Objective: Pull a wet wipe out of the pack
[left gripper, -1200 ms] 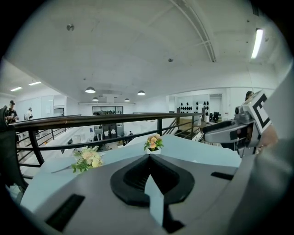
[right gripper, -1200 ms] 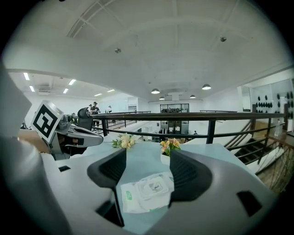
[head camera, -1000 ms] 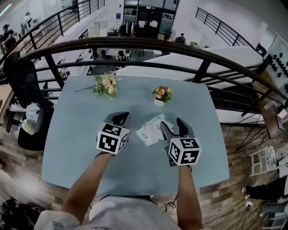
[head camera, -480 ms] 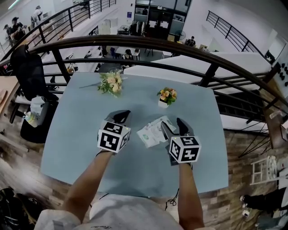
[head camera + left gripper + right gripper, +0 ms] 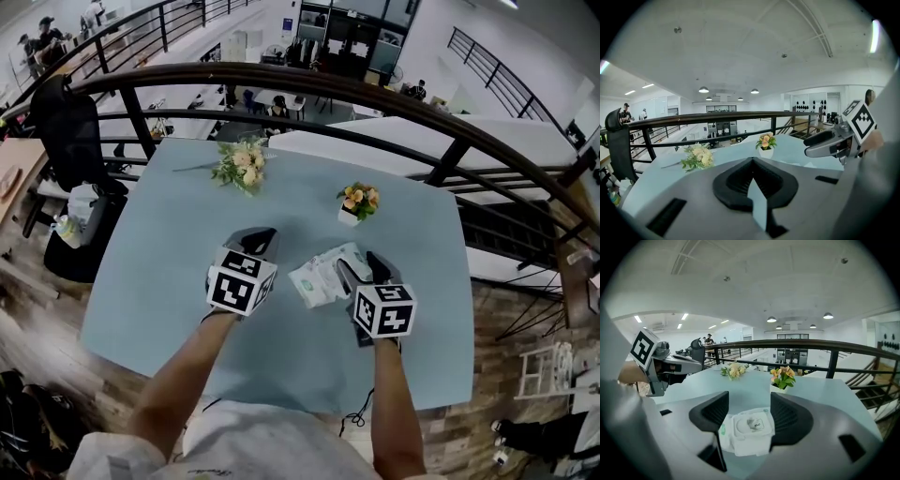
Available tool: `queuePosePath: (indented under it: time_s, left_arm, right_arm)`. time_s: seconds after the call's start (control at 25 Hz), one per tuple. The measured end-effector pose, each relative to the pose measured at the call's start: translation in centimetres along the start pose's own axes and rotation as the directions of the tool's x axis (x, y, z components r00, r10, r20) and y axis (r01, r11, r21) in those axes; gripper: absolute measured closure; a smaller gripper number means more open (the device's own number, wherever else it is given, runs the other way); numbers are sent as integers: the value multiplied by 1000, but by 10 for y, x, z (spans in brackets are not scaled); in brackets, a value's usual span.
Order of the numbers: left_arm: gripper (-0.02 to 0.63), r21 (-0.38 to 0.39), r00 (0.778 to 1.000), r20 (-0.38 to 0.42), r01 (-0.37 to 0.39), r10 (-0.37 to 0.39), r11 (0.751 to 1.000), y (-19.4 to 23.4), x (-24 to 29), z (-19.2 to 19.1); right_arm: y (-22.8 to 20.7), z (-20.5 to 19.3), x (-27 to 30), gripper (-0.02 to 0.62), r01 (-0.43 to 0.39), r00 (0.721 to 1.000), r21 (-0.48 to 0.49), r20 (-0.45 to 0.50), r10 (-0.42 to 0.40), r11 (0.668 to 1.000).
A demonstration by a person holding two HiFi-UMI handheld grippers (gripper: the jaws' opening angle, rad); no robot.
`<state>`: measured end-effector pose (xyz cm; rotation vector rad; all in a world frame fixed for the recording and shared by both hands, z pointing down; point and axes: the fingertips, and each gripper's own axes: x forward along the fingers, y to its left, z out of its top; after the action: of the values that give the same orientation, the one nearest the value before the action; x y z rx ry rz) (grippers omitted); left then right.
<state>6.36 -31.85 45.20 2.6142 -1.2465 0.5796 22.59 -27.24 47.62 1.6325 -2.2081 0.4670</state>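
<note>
Crinkly white wipe pack [image 5: 749, 431] inside released right hand-held gripper [image 5: 749, 405], left hand-held gripper [image 5: 752, 164] clenched

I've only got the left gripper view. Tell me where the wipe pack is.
Observer: The wipe pack lies flat on the blue table, just left of the right gripper.
Operator: Report that gripper's jaws.
Observer: They stand apart. The right gripper view shows the pack framed between them, and neither jaw is closed on it.
Operator: Give me the state of the lid.
Observer: The white lid looks shut, and no wipe is poking out.
</note>
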Motion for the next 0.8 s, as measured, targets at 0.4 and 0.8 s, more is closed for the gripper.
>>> queuePosePath:
  time_s: [0.4, 0.8]
  left_arm:
    - [612, -10, 1000, -5, -10, 10, 1000, -1, -3, -7]
    - [612, -9, 1000, -28, -5, 4, 1000, -4, 1, -19]
  right_arm:
    - [14, -26, 21, 316, -75, 993, -34, -95, 72, 997]
    - [19, -50, 40, 353, -145, 971, -75, -201, 127, 987]
